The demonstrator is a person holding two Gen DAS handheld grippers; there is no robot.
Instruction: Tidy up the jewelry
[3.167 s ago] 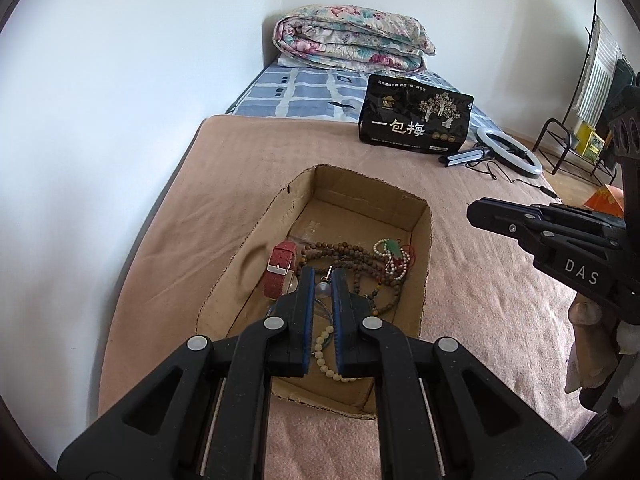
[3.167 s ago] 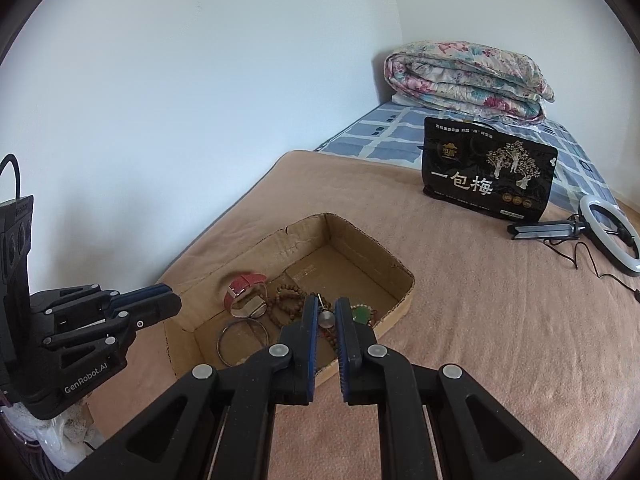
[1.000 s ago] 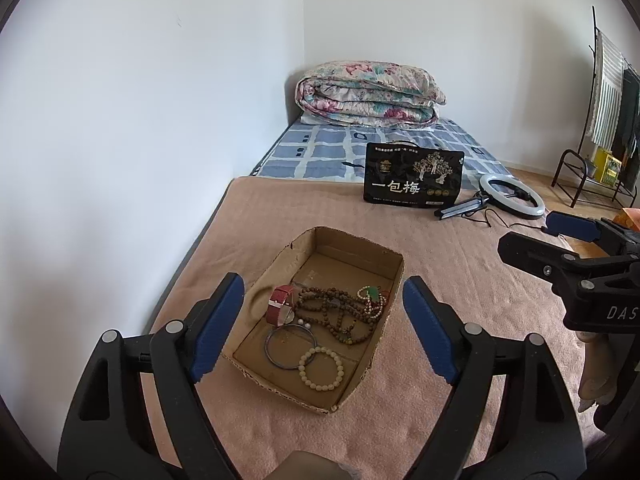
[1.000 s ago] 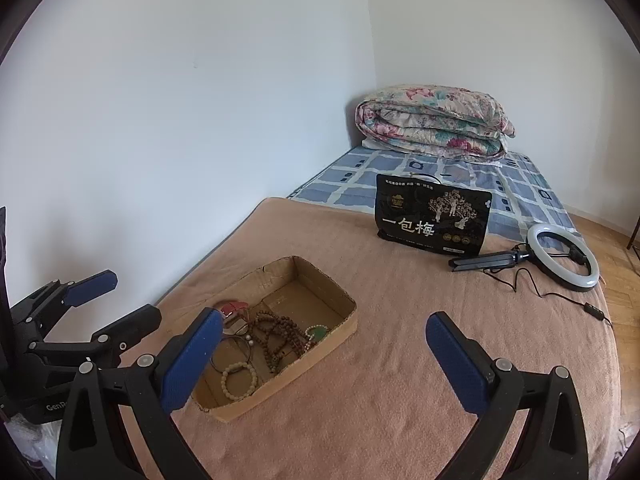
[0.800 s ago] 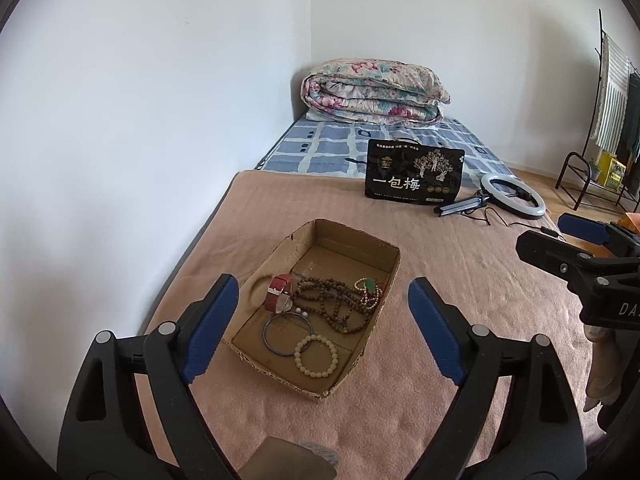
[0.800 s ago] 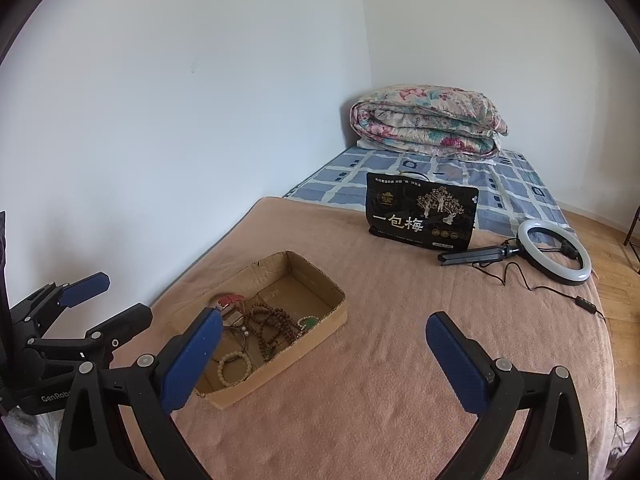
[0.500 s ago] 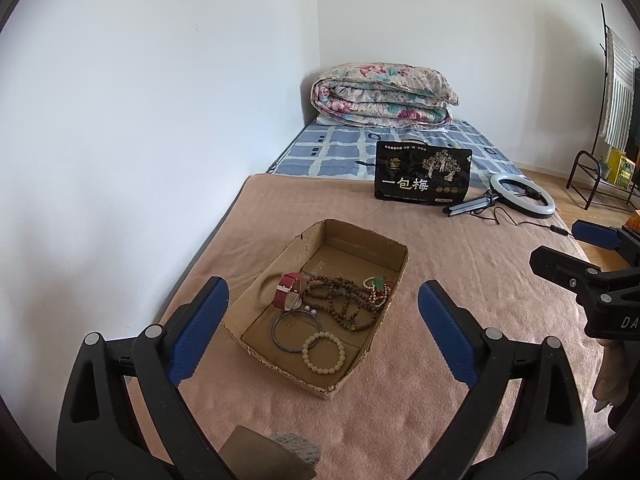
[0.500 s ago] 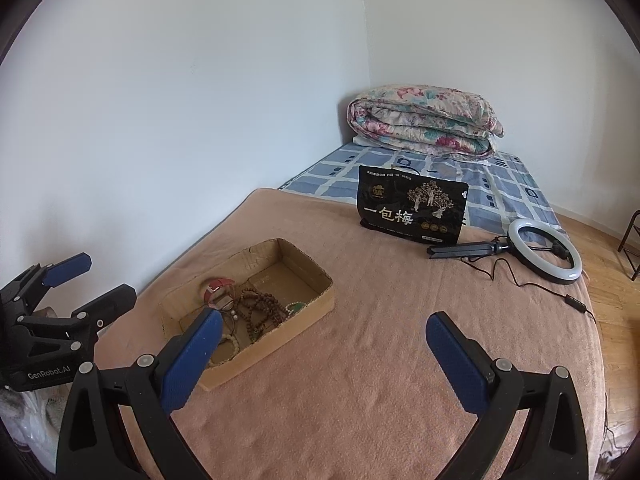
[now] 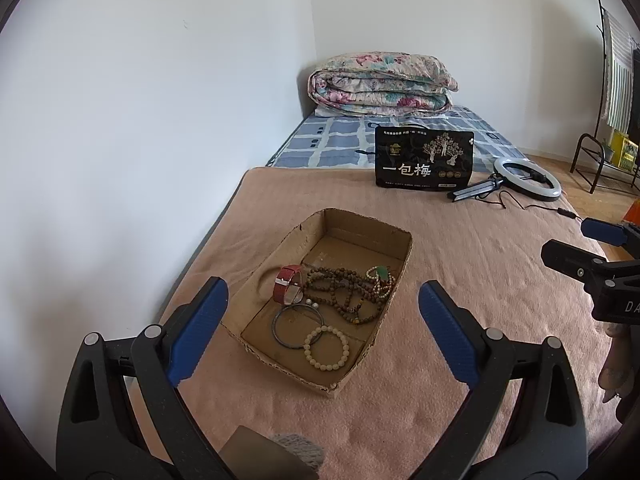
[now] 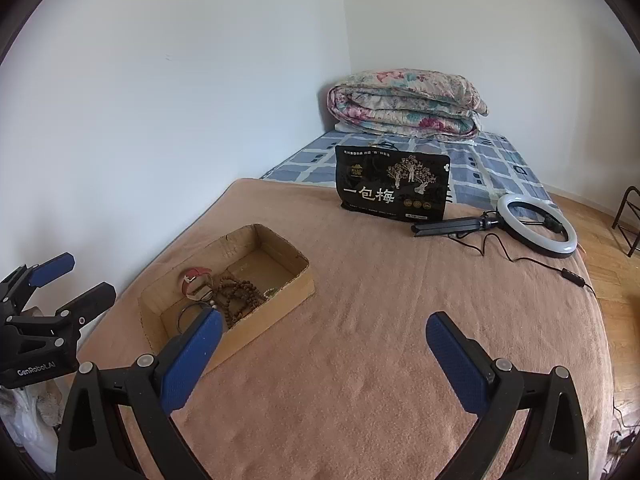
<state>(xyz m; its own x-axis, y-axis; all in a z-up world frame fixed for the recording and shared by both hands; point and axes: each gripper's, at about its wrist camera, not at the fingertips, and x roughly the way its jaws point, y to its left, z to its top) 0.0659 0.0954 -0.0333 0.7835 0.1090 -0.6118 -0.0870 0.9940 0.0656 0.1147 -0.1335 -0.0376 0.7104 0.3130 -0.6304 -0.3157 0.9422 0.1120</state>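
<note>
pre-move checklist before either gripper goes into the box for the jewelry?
1. Left gripper open, nothing between its fingers: ok.
2. Right gripper open, nothing held: ok.
3. Cardboard box flat on the blanket, top open: ok.
4. Cream bead bracelet and dark bangle lie apart from the rest: ok.
5. Brown bead strands free of the green-pendant necklace: not ok, they overlap.
6. Red watch free of the bangle: cannot tell.
</note>
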